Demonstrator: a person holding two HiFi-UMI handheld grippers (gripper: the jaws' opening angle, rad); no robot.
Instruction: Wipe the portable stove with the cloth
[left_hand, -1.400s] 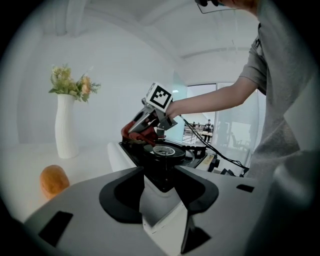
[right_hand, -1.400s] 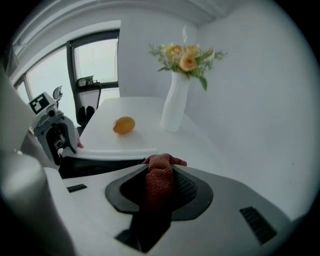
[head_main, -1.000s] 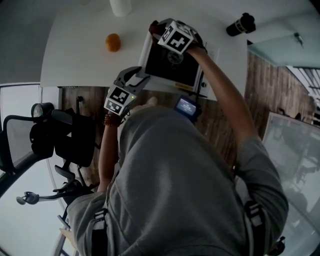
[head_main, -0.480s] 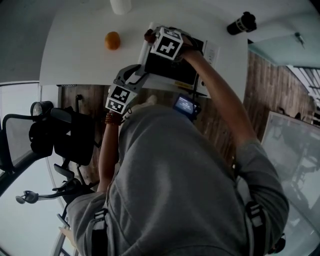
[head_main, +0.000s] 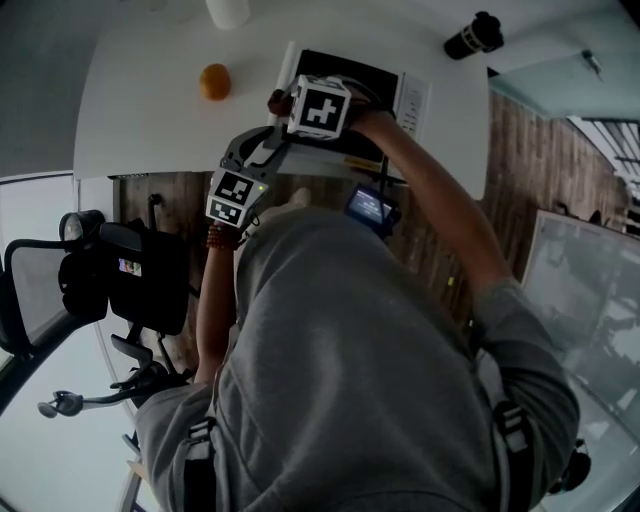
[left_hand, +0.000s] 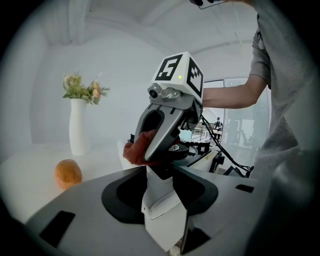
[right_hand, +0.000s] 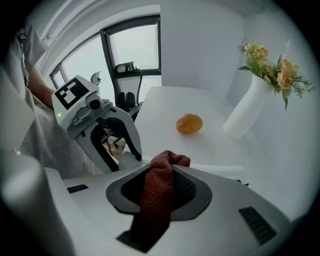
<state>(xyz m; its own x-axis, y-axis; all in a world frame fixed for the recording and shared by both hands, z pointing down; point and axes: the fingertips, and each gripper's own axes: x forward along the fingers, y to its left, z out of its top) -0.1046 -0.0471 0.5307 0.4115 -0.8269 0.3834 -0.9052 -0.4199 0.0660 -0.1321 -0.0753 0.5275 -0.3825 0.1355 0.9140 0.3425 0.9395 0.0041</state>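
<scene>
The portable stove (head_main: 352, 72), black on top with a white body, stands at the near edge of the white table (head_main: 150, 110). My right gripper (head_main: 286, 102) is shut on a bunched red cloth (right_hand: 159, 192), which hangs over the stove's left edge. In the left gripper view the cloth (left_hand: 135, 153) sits under the right gripper (left_hand: 152, 150), beside the round burner (left_hand: 181, 149). My left gripper (head_main: 266, 152) is at the stove's near-left corner. Its jaws have just been closing, and the white corner (left_hand: 162, 200) is gripped between them.
An orange (head_main: 214, 81) lies on the table left of the stove, with a white vase (head_main: 228, 12) of flowers (right_hand: 267, 62) beyond it. A black bottle (head_main: 475, 35) lies at the far right. An office chair (head_main: 120, 270) stands on the floor at my left.
My right gripper has carried the cloth across the stove top, from its far part towards the near-left edge. The left gripper has stayed at the stove's corner.
</scene>
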